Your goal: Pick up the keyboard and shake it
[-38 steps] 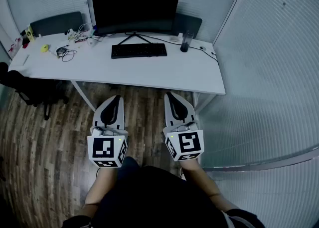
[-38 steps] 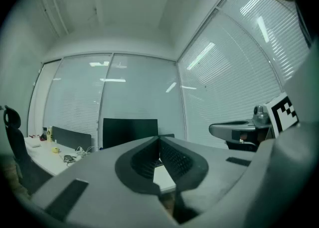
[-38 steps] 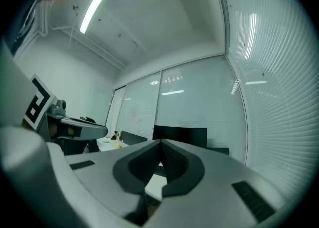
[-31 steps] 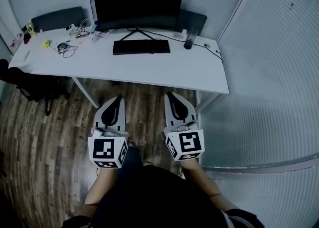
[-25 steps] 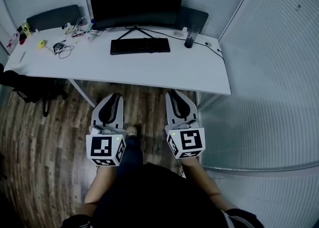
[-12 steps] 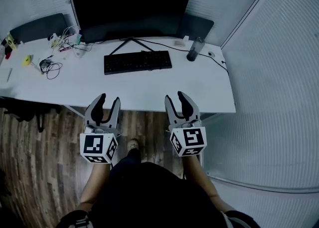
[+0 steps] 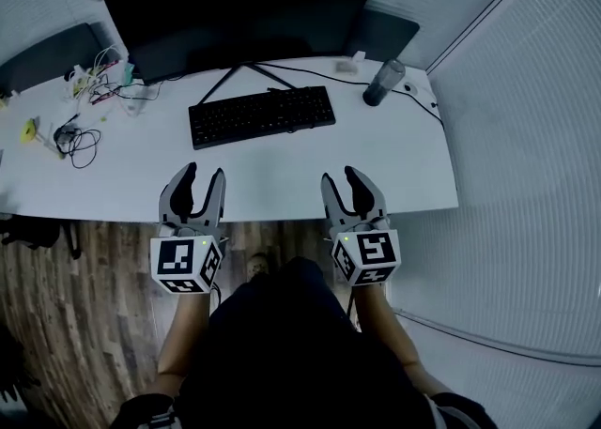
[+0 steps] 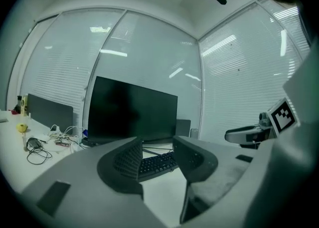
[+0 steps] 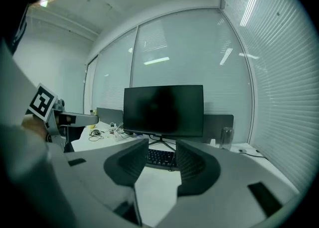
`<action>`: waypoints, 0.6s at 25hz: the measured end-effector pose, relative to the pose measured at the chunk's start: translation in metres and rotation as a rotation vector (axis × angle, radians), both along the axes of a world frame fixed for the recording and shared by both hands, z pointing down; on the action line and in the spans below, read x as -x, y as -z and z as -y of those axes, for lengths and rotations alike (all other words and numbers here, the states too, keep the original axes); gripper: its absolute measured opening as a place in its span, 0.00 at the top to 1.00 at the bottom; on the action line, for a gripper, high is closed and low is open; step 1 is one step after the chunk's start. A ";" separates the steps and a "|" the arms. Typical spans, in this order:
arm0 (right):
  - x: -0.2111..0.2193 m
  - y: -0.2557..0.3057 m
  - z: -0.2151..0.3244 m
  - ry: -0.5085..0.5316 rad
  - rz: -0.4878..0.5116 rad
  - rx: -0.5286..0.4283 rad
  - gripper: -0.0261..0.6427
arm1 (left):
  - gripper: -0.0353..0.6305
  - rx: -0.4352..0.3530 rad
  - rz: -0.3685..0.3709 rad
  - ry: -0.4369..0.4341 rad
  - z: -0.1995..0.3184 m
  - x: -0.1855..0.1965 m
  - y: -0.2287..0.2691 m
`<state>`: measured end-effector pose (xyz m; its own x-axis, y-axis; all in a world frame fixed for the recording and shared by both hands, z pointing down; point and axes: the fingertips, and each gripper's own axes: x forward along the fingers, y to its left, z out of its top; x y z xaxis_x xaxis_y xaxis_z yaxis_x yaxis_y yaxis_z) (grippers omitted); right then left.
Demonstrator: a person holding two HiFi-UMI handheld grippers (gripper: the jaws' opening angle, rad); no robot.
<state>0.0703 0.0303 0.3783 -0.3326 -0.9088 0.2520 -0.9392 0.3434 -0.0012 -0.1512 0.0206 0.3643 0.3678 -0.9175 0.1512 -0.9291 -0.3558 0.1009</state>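
A black keyboard [image 7: 261,116] lies on the white desk [image 7: 404,164], in front of the monitor stand. My left gripper [image 7: 204,176] hovers over the desk's near edge, short of the keyboard's left half. Its jaws have just been opening, they stand open, and nothing is between them. My right gripper [image 7: 343,176] is level with it, short of the keyboard's right end. Its jaws have also just been opening and are open and empty. In the left gripper view the keyboard [image 8: 157,163] shows beyond the open gripper [image 8: 155,148]. The right gripper view frames the keyboard [image 9: 160,158] the same way past that gripper [image 9: 162,152].
A large dark monitor [image 7: 239,0] stands behind the keyboard. A dark tumbler [image 7: 383,82] sits at the back right with a cable beside it. Tangled cables [image 7: 80,136] and a small yellow thing [image 7: 31,129] lie at the left. Blinds-covered glass walls close in the right side.
Both grippers have moved forward from over the wooden floor to the desk's near edge. Their jaws, shut a second ago, have opened. The desk and keyboard now look nearer.
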 end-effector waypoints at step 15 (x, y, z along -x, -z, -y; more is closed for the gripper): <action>-0.007 -0.043 0.116 0.065 -0.066 0.048 0.72 | 0.68 0.119 0.003 0.043 0.088 0.025 -0.053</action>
<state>0.0768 -0.0858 0.4214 -0.3713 -0.8723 0.3182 -0.9137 0.4042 0.0418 -0.1767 -0.0672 0.4175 0.3280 -0.9079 0.2611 -0.9436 -0.3013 0.1375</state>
